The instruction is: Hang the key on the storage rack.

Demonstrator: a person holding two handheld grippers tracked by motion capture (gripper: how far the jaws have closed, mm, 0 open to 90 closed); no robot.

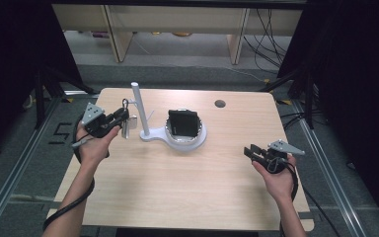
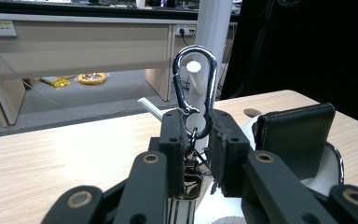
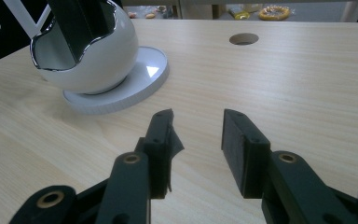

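Left gripper view: lower part of keychain hidden between jaws, dark fob barely readable. Carabiner (image 2: 196, 84), polished metal, pear-shaped loop, stands upright above left gripper (image 2: 198, 144), jaws narrow, clamped on its base. Just behind, white round post (image 2: 212, 28), top cut off. High view: left gripper (image 1: 121, 117) at table's (image 1: 177, 187) far left, beside post. White glossy bowl (image 1: 200, 138) holds black leathery wallet (image 1: 182, 122). Right gripper (image 3: 196, 133), jaws wide, empty, over pale wood grain.
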